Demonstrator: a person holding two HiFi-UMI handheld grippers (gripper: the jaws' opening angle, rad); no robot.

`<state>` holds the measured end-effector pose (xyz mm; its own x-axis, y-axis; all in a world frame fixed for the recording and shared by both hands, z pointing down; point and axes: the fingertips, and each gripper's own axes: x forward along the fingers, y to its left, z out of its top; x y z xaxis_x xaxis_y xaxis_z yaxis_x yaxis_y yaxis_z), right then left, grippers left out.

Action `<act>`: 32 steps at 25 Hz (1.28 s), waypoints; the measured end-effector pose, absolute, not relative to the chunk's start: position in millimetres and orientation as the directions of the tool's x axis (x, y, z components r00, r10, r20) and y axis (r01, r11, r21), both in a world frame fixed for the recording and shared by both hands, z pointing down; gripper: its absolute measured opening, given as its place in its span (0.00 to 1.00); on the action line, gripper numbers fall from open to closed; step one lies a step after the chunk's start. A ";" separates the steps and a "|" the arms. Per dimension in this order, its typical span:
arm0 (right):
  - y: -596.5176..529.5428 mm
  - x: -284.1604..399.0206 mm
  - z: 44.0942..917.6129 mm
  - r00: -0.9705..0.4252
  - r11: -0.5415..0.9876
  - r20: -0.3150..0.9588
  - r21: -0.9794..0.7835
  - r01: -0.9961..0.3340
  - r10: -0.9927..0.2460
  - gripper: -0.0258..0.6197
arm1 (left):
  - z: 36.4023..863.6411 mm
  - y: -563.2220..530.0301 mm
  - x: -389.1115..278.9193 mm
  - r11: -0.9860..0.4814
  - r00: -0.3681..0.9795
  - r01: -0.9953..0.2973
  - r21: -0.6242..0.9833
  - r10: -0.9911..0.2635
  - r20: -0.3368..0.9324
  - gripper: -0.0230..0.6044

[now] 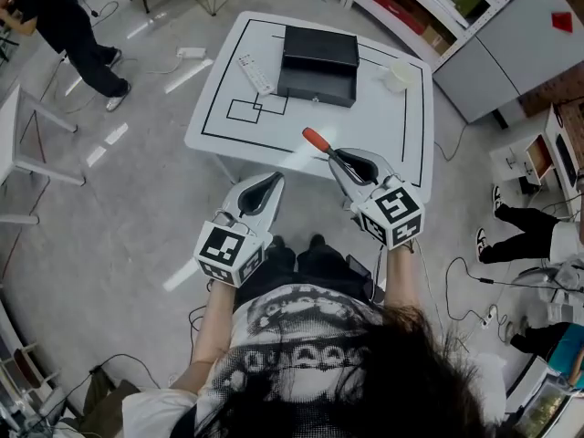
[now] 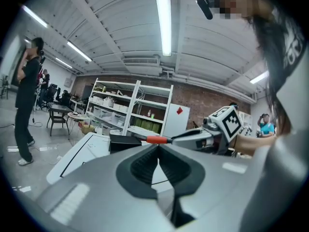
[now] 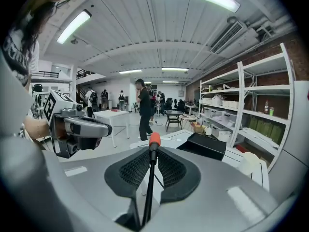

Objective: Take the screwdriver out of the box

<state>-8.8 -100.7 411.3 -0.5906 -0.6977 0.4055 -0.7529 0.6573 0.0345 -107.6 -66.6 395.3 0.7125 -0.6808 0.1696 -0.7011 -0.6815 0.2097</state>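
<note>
- Right gripper [image 1: 334, 154] [image 3: 153, 152]: jaws pinched on the screwdriver [image 1: 319, 141] [image 3: 151, 173] by its thin dark shaft.
- Screwdriver's orange handle sticks out past the jaw tips. It hangs in the air above the near part of the table [image 1: 365, 121], clear of the surface and pointing toward the box [image 1: 318, 62].
- Screwdriver is out of the box and well apart from it.
- Left gripper [image 1: 276, 180] [image 2: 158, 147]: jaws pressed together with nothing between them. It is held off the near table edge, beside the right gripper and apart from it.
- In the left gripper view the screwdriver handle [image 2: 157, 139] shows just past the jaw tips, with the right gripper [image 2: 190, 135] behind it.
- The box is black and sits on the far half of the white table. From above it looks closed.
- A remote [image 1: 255, 73] lies left of the box. A white cup [image 1: 399, 74] stands to its right, near the far corner.
- Black lines are marked on the tabletop.
- A person [image 1: 64, 26] in black stands on the floor at far left.
- Shelves [image 3: 251, 105] are on the right beyond the table.
</note>
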 end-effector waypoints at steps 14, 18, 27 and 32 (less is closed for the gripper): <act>-57.5 48.3 411.7 -0.617 0.664 0.379 -0.011 -0.748 -0.689 0.13 | 396.2 -41.9 -49.6 -0.653 0.683 -0.730 0.201 -0.707 0.182 0.04; -38.5 72.4 413.9 -0.629 0.669 0.366 -0.021 -0.743 -0.686 0.13 | 398.6 -22.4 -25.9 -0.641 0.671 -0.742 0.197 -0.717 0.192 0.04; 3.2 117.4 418.6 -0.657 0.693 0.351 -0.034 -0.721 -0.667 0.13 | 398.4 21.5 19.3 -0.611 0.638 -0.770 0.181 -0.745 0.198 0.04; 23.1 135.4 419.7 -0.674 0.708 0.343 -0.035 -0.705 -0.654 0.13 | 399.1 44.3 39.9 -0.598 0.624 -0.781 0.178 -0.756 0.197 0.04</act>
<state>135.4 23.1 419.7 -0.6743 -0.6542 0.3425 -0.7049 0.7084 -0.0349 39.9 44.3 399.1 0.6240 -0.7563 0.1966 -0.7812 -0.5983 0.1781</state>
